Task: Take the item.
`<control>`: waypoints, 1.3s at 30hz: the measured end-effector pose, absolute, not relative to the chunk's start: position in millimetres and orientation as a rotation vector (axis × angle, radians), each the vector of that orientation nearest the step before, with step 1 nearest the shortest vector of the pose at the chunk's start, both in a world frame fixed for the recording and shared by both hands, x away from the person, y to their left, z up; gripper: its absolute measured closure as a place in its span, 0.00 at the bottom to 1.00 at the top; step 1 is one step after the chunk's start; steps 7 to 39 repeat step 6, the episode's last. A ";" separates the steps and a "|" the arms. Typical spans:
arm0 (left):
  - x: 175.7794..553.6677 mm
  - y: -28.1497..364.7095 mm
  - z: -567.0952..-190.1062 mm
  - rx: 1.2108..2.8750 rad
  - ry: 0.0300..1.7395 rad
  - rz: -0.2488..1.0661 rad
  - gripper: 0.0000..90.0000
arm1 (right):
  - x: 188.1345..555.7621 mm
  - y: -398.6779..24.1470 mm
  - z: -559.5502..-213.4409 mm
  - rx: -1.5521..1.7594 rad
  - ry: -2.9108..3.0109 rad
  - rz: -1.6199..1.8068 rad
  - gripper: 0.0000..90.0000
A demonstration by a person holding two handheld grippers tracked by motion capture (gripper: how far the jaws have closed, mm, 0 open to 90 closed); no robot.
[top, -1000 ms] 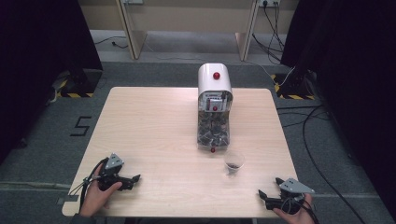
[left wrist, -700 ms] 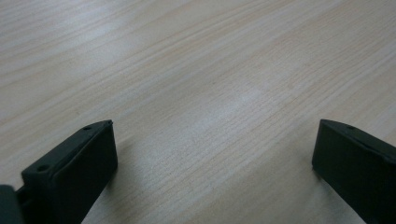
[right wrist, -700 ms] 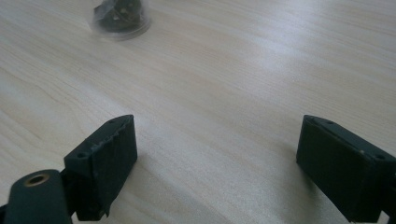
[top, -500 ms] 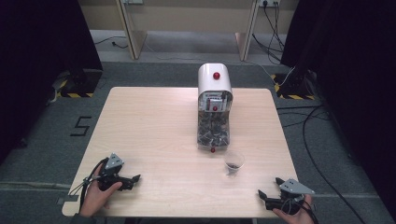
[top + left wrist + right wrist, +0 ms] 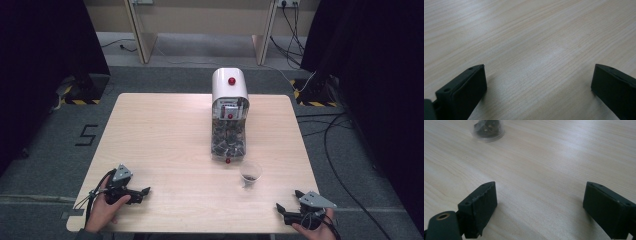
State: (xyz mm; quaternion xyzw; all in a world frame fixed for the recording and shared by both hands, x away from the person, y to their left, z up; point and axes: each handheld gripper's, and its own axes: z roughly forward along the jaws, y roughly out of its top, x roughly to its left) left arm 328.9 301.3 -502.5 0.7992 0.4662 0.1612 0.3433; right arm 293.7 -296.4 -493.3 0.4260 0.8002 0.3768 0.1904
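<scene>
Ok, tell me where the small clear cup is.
In the high view the cup stands right of centre on the table, just front-right of the dispenser, nearer the right claw.

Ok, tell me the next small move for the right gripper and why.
Probably ease the right gripper forward toward the clear cup. Its jaws stand wide open on bare table, and the cup, with dark bits inside, stands apart ahead of it, just in front of the dispenser.

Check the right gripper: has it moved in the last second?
No. In the high view the right gripper sits at the same spot near the table front edge, below-right of the cup, jaws open.
</scene>
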 end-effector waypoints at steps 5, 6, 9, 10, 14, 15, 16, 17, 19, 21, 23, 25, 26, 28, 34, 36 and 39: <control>328.9 301.3 -502.5 2.077 1.211 0.419 0.00 | 293.8 -296.4 -493.3 1.195 2.247 1.057 0.14; 328.9 301.3 -502.5 2.076 1.212 0.419 0.00 | 293.8 -296.4 -493.2 1.195 2.248 1.057 0.14; 328.9 301.3 -502.5 2.076 1.212 0.419 0.00 | 293.8 -296.4 -493.2 1.195 2.248 1.057 0.14; 328.9 301.3 -502.5 2.076 1.212 0.419 0.00 | 293.8 -296.4 -493.2 1.195 2.248 1.057 0.14; 328.9 301.3 -502.5 2.076 1.212 0.419 0.00 | 293.8 -296.4 -493.2 1.195 2.248 1.057 0.14; 328.9 301.3 -502.5 2.076 1.212 0.419 0.00 | 293.8 -296.4 -493.2 1.195 2.248 1.057 0.14; 328.9 301.3 -502.5 2.076 1.212 0.419 0.00 | 293.8 -296.4 -493.2 1.195 2.248 1.057 0.14; 328.9 301.3 -502.5 2.076 1.212 0.419 0.00 | 293.8 -296.4 -493.2 1.195 2.248 1.057 0.14; 328.9 301.3 -502.5 2.076 1.212 0.419 0.00 | 293.8 -296.4 -493.2 1.195 2.248 1.057 0.14; 328.9 301.3 -502.5 2.076 1.212 0.419 0.00 | 293.8 -296.4 -493.2 1.195 2.248 1.057 0.14; 328.9 301.3 -502.5 2.076 1.212 0.419 0.00 | 293.8 -296.4 -493.2 1.195 2.248 1.057 0.14; 328.9 301.3 -502.5 2.076 1.212 0.419 0.00 | 293.8 -296.4 -493.2 1.195 2.248 1.057 0.14; 328.9 301.3 -502.5 2.076 1.212 0.419 0.00 | 293.8 -296.4 -493.2 1.195 2.248 1.057 0.14; 328.9 301.3 -502.5 2.076 1.212 0.419 0.00 | 293.8 -296.4 -493.2 1.195 2.248 1.057 0.14; 328.9 301.3 -502.5 2.076 1.212 0.419 0.00 | 293.8 -296.4 -493.2 1.195 2.248 1.057 0.14; 328.9 301.3 -502.5 2.076 1.212 0.419 0.00 | 293.8 -296.4 -493.2 1.195 2.248 1.057 0.14; 328.9 301.3 -502.5 2.076 1.212 0.419 0.00 | 293.8 -296.4 -493.2 1.195 2.248 1.057 0.14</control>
